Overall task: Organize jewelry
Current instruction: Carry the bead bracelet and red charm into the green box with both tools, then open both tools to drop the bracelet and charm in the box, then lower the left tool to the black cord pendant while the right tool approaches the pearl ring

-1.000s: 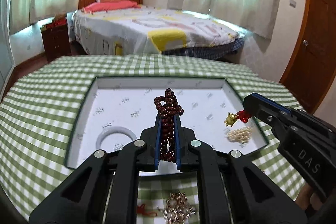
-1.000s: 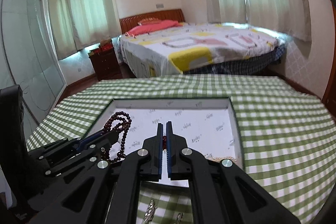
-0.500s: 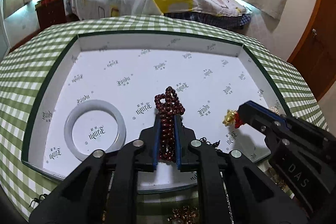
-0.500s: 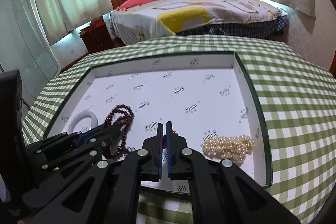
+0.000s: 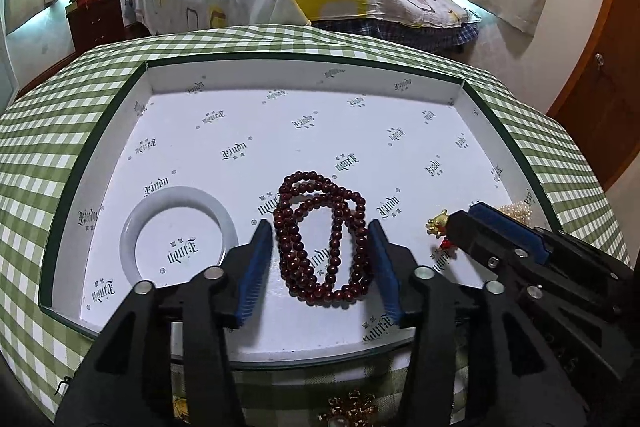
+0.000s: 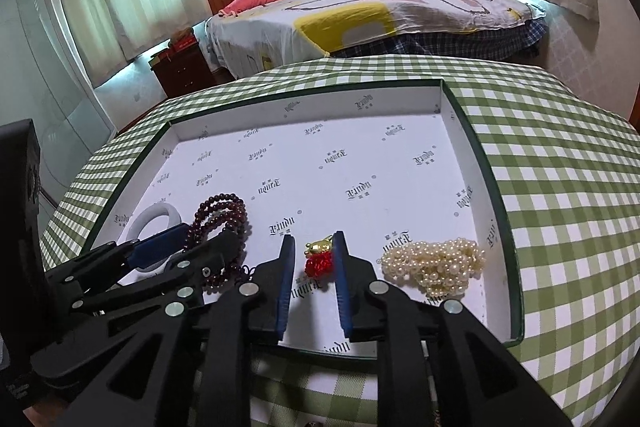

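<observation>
A white shallow box [image 5: 304, 75] with a green rim sits on the checked tablecloth. My left gripper [image 5: 320, 231] is open, and a dark red bead bracelet [image 5: 320, 239] lies on the box floor between its fingers. My right gripper [image 6: 312, 247] is open around a gold charm with a red tassel [image 6: 319, 257] lying in the box. The right gripper also shows in the left wrist view [image 5: 480, 223]. A white bangle [image 5: 178, 227] lies left of the beads. A pearl strand [image 6: 434, 263] lies at the box's right side.
More jewelry lies on the cloth [image 5: 352, 407] in front of the box, partly hidden by my fingers. The table's far edge [image 6: 360, 61] faces a bed [image 6: 380, 11]. A wooden door [image 5: 600, 87] stands at the right.
Both grippers have opened. The red beads and the gold charm now lie loose on the box floor. Both grippers have moved down closer to the box.
</observation>
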### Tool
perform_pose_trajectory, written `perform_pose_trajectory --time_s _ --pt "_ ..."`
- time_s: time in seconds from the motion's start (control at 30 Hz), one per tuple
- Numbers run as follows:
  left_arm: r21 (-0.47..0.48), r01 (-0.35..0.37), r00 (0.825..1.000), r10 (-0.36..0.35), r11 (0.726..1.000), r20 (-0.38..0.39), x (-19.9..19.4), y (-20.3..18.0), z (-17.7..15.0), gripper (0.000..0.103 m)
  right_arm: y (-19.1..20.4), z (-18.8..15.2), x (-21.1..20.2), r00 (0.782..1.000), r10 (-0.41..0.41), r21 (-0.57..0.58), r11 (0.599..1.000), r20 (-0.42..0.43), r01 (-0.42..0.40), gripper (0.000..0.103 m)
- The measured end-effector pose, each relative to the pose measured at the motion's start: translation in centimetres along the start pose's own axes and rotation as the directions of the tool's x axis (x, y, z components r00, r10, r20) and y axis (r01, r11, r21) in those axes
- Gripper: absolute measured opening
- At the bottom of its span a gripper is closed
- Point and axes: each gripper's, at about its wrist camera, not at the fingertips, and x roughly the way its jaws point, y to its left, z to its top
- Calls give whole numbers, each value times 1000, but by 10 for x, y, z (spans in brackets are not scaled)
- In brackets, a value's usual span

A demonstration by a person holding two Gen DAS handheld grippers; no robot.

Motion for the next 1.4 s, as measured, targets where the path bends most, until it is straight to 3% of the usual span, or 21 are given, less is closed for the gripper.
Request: perform_pose_trajectory --time_s 0.17,0.43,0.77,1.4 --pt "-22 14 1000 -14 1000 16 -8 4 2 62 0 3 -15 999 4 1 1000 36 -4 27" --pt "-19 19 997 -18 1000 71 -39 7 3 67 8 5 -50 995 -1 -11 1000 101 2 34" --pt "-9 -46 982 47 999 183 -99 23 -26 75 13 -18 -86 988 -55 -36 998 143 60 38" --pt "-62 -148 981 154 987 114 -134 66 -115 75 13 -100 -98 994 -93 -38 995 63 95 38"
